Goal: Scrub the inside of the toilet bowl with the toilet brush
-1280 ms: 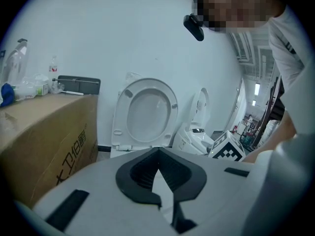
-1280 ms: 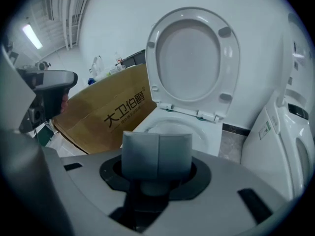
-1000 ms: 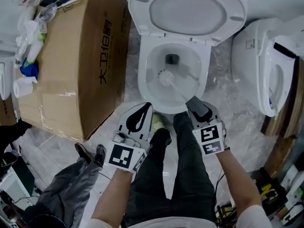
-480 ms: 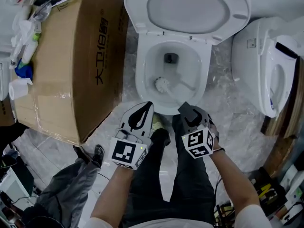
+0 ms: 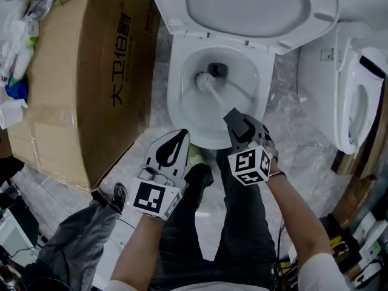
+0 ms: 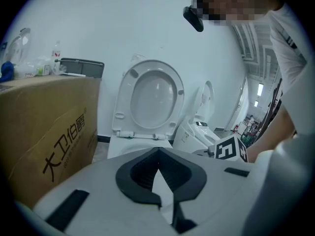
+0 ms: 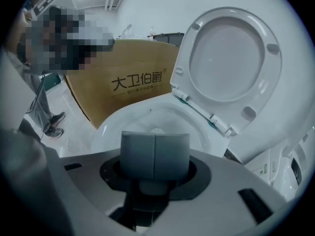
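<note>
The white toilet bowl (image 5: 174, 96) stands open with its lid (image 5: 242, 5) raised. The toilet brush head (image 5: 205, 81) rests deep in the bowl next to the dark drain hole, and its thin handle (image 5: 222, 102) slants back to my right gripper (image 5: 237, 125), which is shut on it over the bowl's near rim. In the right gripper view the grey jaws (image 7: 155, 154) are pressed together above the bowl (image 7: 147, 116), hiding the handle. My left gripper (image 5: 176, 139) hangs shut and empty just before the bowl's front left; its tips (image 6: 158, 154) meet.
A big cardboard box (image 5: 79, 83) stands close on the toilet's left, with bottles (image 5: 18, 53) on top. A second white toilet (image 5: 351, 96) sits at the right. The holder's legs stand below the bowl, and another person's leg (image 5: 73, 247) is at the lower left.
The brush head has travelled from the bowl's near left wall to the far side by the drain. My right gripper pushed forward with it. The left gripper stayed put.
</note>
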`<state>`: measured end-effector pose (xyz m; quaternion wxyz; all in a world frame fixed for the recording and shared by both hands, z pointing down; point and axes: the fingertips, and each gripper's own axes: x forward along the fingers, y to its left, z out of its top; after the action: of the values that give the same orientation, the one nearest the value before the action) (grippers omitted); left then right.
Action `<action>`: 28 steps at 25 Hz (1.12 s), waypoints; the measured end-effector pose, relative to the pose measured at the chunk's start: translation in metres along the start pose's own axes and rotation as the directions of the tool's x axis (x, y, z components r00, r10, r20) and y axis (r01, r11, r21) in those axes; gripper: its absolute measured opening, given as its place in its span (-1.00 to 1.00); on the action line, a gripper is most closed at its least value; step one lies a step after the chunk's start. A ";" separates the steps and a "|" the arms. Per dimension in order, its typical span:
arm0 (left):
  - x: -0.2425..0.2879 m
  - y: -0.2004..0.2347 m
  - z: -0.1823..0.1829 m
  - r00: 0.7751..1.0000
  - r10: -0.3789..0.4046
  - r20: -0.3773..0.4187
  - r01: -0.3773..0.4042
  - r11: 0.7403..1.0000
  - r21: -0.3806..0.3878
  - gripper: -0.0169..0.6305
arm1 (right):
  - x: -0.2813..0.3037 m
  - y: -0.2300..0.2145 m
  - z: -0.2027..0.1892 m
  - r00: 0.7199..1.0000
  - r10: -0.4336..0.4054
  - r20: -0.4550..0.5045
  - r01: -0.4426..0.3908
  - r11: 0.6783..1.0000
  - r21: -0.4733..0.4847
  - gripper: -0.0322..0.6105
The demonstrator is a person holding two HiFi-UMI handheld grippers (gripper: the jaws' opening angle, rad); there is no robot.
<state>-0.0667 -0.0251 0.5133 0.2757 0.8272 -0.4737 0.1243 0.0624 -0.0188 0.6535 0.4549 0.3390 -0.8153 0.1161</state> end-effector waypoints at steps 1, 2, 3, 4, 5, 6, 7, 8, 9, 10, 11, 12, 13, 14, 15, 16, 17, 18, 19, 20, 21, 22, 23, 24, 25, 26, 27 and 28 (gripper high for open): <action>0.002 0.001 -0.002 1.000 0.001 0.001 -0.001 1.000 -0.003 -0.92 | 0.005 -0.008 0.002 1.000 -0.008 0.005 0.008 1.000 -0.016 -0.41; 0.004 0.003 -0.003 1.000 0.004 0.001 -0.004 1.000 -0.006 -0.92 | 0.011 -0.016 0.003 1.000 -0.015 0.007 0.015 0.999 -0.033 -0.41; 0.007 0.005 -0.004 1.000 0.007 0.002 -0.007 1.000 -0.008 -0.92 | 0.015 -0.024 0.004 1.000 -0.020 0.007 0.021 0.998 -0.054 -0.41; 0.009 0.007 -0.004 1.000 0.010 0.003 -0.010 1.000 -0.010 -0.92 | 0.019 -0.032 0.004 1.000 -0.025 0.005 0.025 0.997 -0.077 -0.41; 0.012 0.009 -0.004 1.000 0.011 0.004 -0.011 1.000 -0.012 -0.92 | 0.021 -0.039 0.004 1.000 -0.028 0.002 0.028 0.994 -0.103 -0.41; 0.013 0.010 -0.003 1.000 0.013 0.006 -0.013 1.000 -0.013 -0.92 | 0.022 -0.045 0.004 1.000 -0.031 -0.001 0.030 0.991 -0.130 -0.41; 0.015 0.010 -0.003 1.000 0.013 0.008 -0.013 1.000 -0.014 -0.92 | 0.022 -0.051 0.003 0.999 -0.034 -0.005 0.032 0.987 -0.158 -0.41; 0.017 0.011 -0.001 1.000 0.013 0.011 -0.013 1.000 -0.015 -0.92 | 0.022 -0.057 0.002 0.999 -0.037 -0.009 0.035 0.982 -0.186 -0.41; 0.018 0.011 0.000 1.000 0.013 0.014 -0.013 1.000 -0.015 -0.92 | 0.021 -0.063 0.000 0.999 -0.040 -0.015 0.036 0.977 -0.209 -0.41; 0.020 0.011 0.002 1.000 0.014 0.017 -0.013 1.000 -0.015 -0.92 | 0.020 -0.068 -0.002 0.999 -0.044 -0.023 0.038 0.973 -0.227 -0.41; 0.021 0.010 0.004 1.000 0.014 0.019 -0.013 1.000 -0.014 -0.92 | 0.018 -0.073 -0.004 0.998 -0.047 -0.033 0.038 0.970 -0.239 -0.41; 0.022 0.010 0.006 1.000 0.013 0.020 -0.013 1.000 -0.014 -0.92 | 0.015 -0.077 -0.007 0.998 -0.051 -0.044 0.039 0.968 -0.248 -0.41; 0.023 0.009 0.007 1.000 0.013 0.019 -0.012 1.000 -0.015 -0.92 | 0.012 -0.080 -0.010 0.997 -0.056 -0.057 0.039 0.966 -0.254 -0.41; 0.024 0.008 0.009 1.000 0.012 0.018 -0.011 1.000 -0.017 -0.92 | 0.009 -0.083 -0.013 0.996 -0.061 -0.071 0.040 0.965 -0.259 -0.41; 0.025 0.007 0.011 1.000 0.010 0.019 -0.009 1.000 -0.017 -0.92 | 0.005 -0.083 -0.017 0.994 -0.066 -0.086 0.041 0.964 -0.264 -0.41; 0.025 0.005 0.013 1.000 0.007 0.020 -0.006 1.000 -0.017 -0.92 | 0.001 -0.083 -0.022 0.992 -0.071 -0.101 0.042 0.962 -0.270 -0.41; 0.026 0.003 0.015 1.000 0.003 0.022 -0.003 1.000 -0.015 -0.92 | -0.004 -0.083 -0.027 0.990 -0.077 -0.116 0.042 0.960 -0.275 -0.41; 0.026 0.001 0.017 1.000 0.000 0.024 0.001 1.000 -0.014 -0.92 | -0.008 -0.081 -0.032 0.988 -0.083 -0.132 0.043 0.959 -0.280 -0.41; 0.026 -0.002 0.019 1.000 -0.004 0.026 0.004 1.000 -0.013 -0.92 | -0.012 -0.079 -0.037 0.985 -0.088 -0.147 0.044 0.959 -0.281 -0.41; 0.025 -0.004 0.021 1.000 -0.007 0.027 0.008 1.000 -0.012 -0.92 | -0.017 -0.077 -0.041 0.983 -0.091 -0.161 0.043 0.959 -0.279 -0.41; 0.024 -0.006 0.022 1.000 -0.010 0.027 0.010 1.000 -0.013 -0.92 | -0.021 -0.073 -0.045 0.981 -0.091 -0.173 0.041 0.961 -0.273 -0.41; 0.023 -0.008 0.023 1.000 -0.012 0.026 0.013 1.000 -0.012 -0.92 | -0.025 -0.069 -0.049 0.979 -0.089 -0.181 0.038 0.963 -0.266 -0.41; 0.022 -0.010 0.024 1.000 -0.015 0.026 0.015 1.000 -0.011 -0.92 | -0.029 -0.064 -0.051 0.978 -0.085 -0.188 0.034 0.966 -0.258 -0.41; 0.021 -0.011 0.025 1.000 -0.017 0.027 0.017 1.000 -0.009 -0.92 | -0.032 -0.058 -0.053 0.978 -0.080 -0.194 0.030 0.968 -0.248 -0.41; 0.019 -0.012 0.026 0.999 -0.018 0.028 0.018 1.000 -0.007 -0.92 | -0.035 -0.052 -0.055 0.977 -0.073 -0.200 0.025 0.972 -0.235 -0.41; 0.017 -0.014 0.027 0.999 -0.020 0.030 0.020 1.000 -0.006 -0.92 | -0.038 -0.045 -0.056 0.976 -0.064 -0.206 0.018 0.976 -0.217 -0.41; 0.014 -0.015 0.028 0.999 -0.020 0.030 0.021 1.000 -0.005 -0.92 | -0.040 -0.037 -0.058 0.976 -0.052 -0.212 0.009 0.980 -0.197 -0.41; 0.012 -0.016 0.028 0.999 -0.021 0.030 0.021 1.000 -0.004 -0.92 | -0.043 -0.029 -0.059 0.975 -0.037 -0.217 -0.002 0.985 -0.175 -0.41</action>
<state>-0.0484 -0.0434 0.4905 0.2717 0.8332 -0.4694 0.1080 0.1362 0.0080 0.6480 0.5710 0.2904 -0.7640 0.0772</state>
